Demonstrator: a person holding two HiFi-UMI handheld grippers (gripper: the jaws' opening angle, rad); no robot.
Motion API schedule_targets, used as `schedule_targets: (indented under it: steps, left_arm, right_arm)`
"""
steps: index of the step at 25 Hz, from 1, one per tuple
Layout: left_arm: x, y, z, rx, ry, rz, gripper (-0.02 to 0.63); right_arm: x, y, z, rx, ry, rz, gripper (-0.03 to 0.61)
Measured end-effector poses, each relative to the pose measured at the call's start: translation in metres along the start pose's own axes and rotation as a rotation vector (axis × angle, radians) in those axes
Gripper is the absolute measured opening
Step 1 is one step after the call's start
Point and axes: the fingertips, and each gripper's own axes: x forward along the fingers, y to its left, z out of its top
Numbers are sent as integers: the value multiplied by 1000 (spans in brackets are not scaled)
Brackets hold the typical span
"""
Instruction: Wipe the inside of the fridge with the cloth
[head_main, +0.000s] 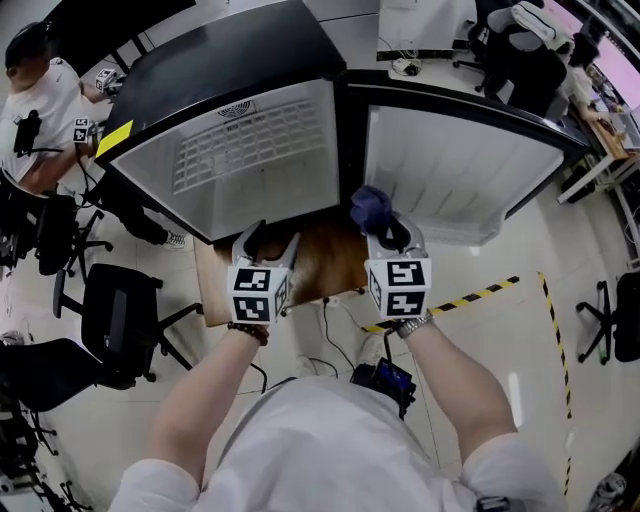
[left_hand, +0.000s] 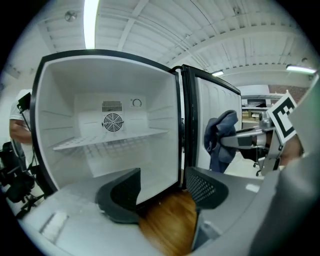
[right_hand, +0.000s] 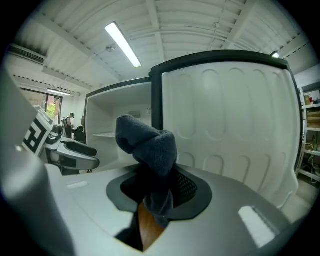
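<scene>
A small white fridge (head_main: 250, 150) stands open on a wooden stand, its door (head_main: 450, 170) swung out to the right. Inside I see a wire shelf (left_hand: 107, 140) and a round fan (left_hand: 112, 121) on the back wall. My right gripper (head_main: 392, 236) is shut on a dark blue cloth (head_main: 372, 207), which bunches above its jaws (right_hand: 150, 145) and hangs in front of the door's inner face. My left gripper (head_main: 267, 243) is open and holds nothing; in its own view it (left_hand: 162, 187) hovers before the fridge's lower front edge. The cloth (left_hand: 221, 137) also shows there.
The wooden stand (head_main: 330, 262) shows under the fridge. A seated person (head_main: 40, 110) and black office chairs (head_main: 115, 320) are at the left. Yellow-black tape (head_main: 480, 295) marks the floor at the right. Desks and a chair (head_main: 520, 60) stand behind the fridge.
</scene>
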Motion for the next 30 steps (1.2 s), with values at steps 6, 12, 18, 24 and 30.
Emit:
schedule_targets:
  steps: [6,12,18,24,30]
  left_arm:
    - [-26,35,-14,6,11,37,284]
    - [-39,53,-24,20,26,48,284]
    - [-37,53,-26,31,34,33,284]
    - [-26,40,-26,42,34,-2,284]
    - [-19,27,-21,54,33,-24,284]
  right_arm:
    - [38,38,-18,30,44,27,104]
    - [56,36,-26,52,64,-25,104]
    - [55,27,-25,51,52,-65,104]
    - [47,10,-20,66,26,-102,103]
    - [37,-12,-24,63,26,-132,104]
